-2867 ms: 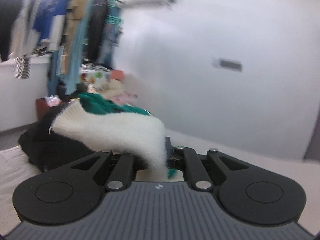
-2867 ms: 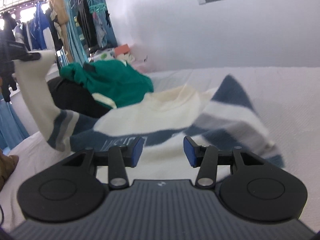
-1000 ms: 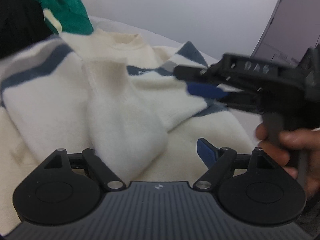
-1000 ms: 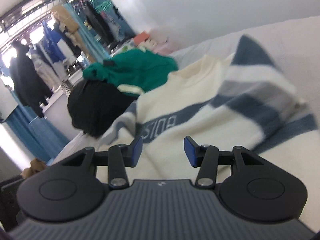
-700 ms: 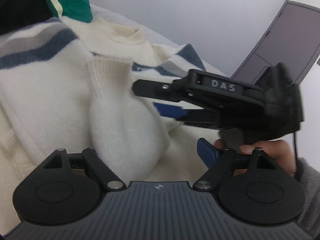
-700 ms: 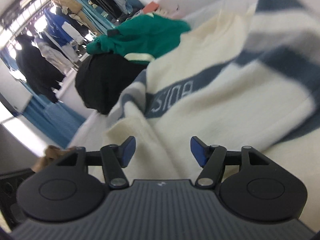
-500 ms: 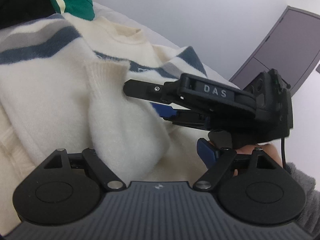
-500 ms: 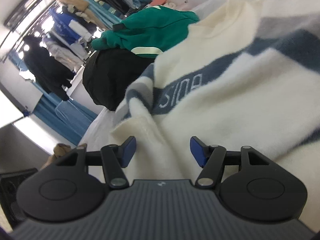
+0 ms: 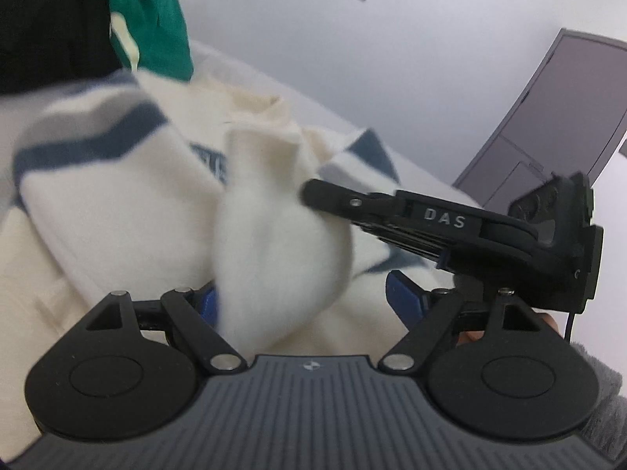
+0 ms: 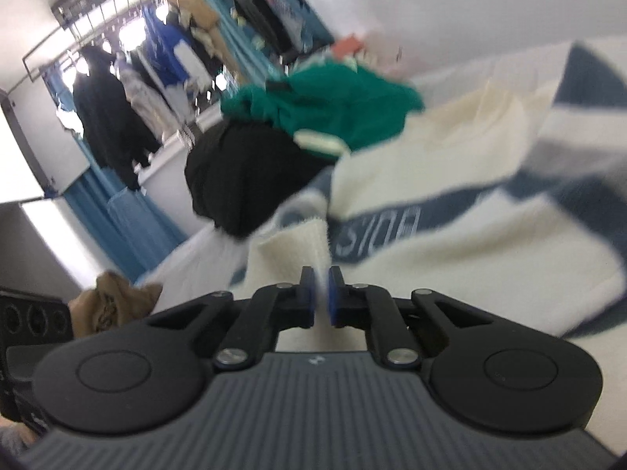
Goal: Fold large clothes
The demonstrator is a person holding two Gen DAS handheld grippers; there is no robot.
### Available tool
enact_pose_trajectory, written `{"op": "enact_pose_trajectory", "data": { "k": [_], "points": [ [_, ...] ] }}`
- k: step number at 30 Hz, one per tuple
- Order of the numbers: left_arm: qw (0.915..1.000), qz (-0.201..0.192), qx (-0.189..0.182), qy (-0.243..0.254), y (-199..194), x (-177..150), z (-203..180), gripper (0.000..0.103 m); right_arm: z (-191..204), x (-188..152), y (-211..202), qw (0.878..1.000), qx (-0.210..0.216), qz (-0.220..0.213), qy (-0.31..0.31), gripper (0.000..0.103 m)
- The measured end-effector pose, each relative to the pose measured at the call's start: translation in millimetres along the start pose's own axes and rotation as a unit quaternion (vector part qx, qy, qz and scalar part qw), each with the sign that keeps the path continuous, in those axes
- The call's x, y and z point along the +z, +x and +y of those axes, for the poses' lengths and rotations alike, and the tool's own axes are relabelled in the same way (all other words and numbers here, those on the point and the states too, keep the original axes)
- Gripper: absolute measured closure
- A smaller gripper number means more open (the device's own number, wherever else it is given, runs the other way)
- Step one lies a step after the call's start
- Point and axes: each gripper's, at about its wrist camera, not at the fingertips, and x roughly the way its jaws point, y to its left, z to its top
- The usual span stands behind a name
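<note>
A cream sweater (image 9: 98, 203) with navy and grey stripes lies spread on the bed; the right wrist view shows its lettered navy band (image 10: 392, 223). Its fluffy cream sleeve (image 9: 274, 243) stands up between the wide-apart jaws of my left gripper (image 9: 305, 299). It brushes the left pad while the right pad is bare, so this gripper is open. My right gripper (image 9: 313, 196) reaches in from the right and pinches the sleeve. In its own view the right gripper (image 10: 321, 293) is shut, with a thin fold of cream knit between the blue pads.
A green garment (image 10: 333, 109) lies on a black one (image 10: 243, 172) beyond the sweater's far side. Further back hangs a rack of clothes (image 10: 156, 58), with a brown bundle (image 10: 113, 305) low at the left. A grey door (image 9: 548, 117) stands at the right. A grey-sleeved hand (image 9: 599, 391) holds the right gripper.
My right gripper has moved in onto the sleeve and its jaws have gone from apart to shut on the knit. The sleeve now stands higher. My left gripper's jaws stay wide.
</note>
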Motion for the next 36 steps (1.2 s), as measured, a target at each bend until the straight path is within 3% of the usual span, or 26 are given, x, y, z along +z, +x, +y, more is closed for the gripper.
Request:
{"op": "enact_pose_trajectory", "data": {
  "k": [5, 9, 14, 19, 24, 28, 29, 31, 32, 33, 36],
  "points": [
    [0.9988, -0.048, -0.012, 0.002, -28.0, 5.3, -6.3, 0.017, 9.8, 9.0, -39.6, 0.996, -0.007, -0.081, -0.021, 0.094],
    [0.9972, -0.073, -0.01, -0.008, -41.0, 10.2, -3.1, 0.017, 7.5, 4.4, -66.1, 0.992, -0.036, -0.118, -0.013, 0.094],
    [0.9957, -0.088, 0.012, -0.028, -49.6, 12.8, 10.8, 0.017, -0.1, -4.7, -79.5, 0.99, -0.093, -0.104, 0.02, 0.094],
    [0.995, -0.076, 0.038, -0.052, -43.1, 13.9, 26.4, 0.017, -1.6, -16.4, -83.8, 0.986, -0.136, -0.081, 0.052, 0.094],
    [0.9945, -0.044, 0.069, -0.066, -24.4, 9.7, 41.8, 0.017, -14.8, -28.5, -95.8, 0.969, -0.206, -0.077, 0.109, 0.091],
    [0.9925, -0.026, 0.096, -0.07, -13.2, 5.1, 49.0, 0.017, -28.3, -37.3, -113.7, 0.957, -0.223, -0.095, 0.159, 0.091],
    [0.9919, -0.024, 0.101, -0.072, -12.3, 4.8, 51.0, 0.017, -30.4, -38.0, -113.6, 0.956, -0.226, -0.092, 0.165, 0.089],
    [0.9906, -0.024, 0.112, -0.074, -11.1, 5.8, 54.3, 0.017, -34.8, -39.0, -110.8, 0.955, -0.223, -0.079, 0.177, 0.065],
    [0.9898, -0.025, 0.119, -0.075, -11.1, 6.4, 55.4, 0.017, -36.7, -40.8, -106.8, 0.957, -0.213, -0.071, 0.184, 0.044],
    [0.9886, -0.025, 0.126, -0.078, -10.6, 7.0, 57.9, 0.017, -37.5, -42.7, -102.9, 0.959, -0.203, -0.063, 0.187, 0.039],
    [0.9844, -0.023, 0.144, -0.099, -9.4, 7.8, 68.6, 0.017, -32.9, -45.6, -81.3, 0.965, -0.196, -0.016, 0.171, 0.04]
  ]
}}
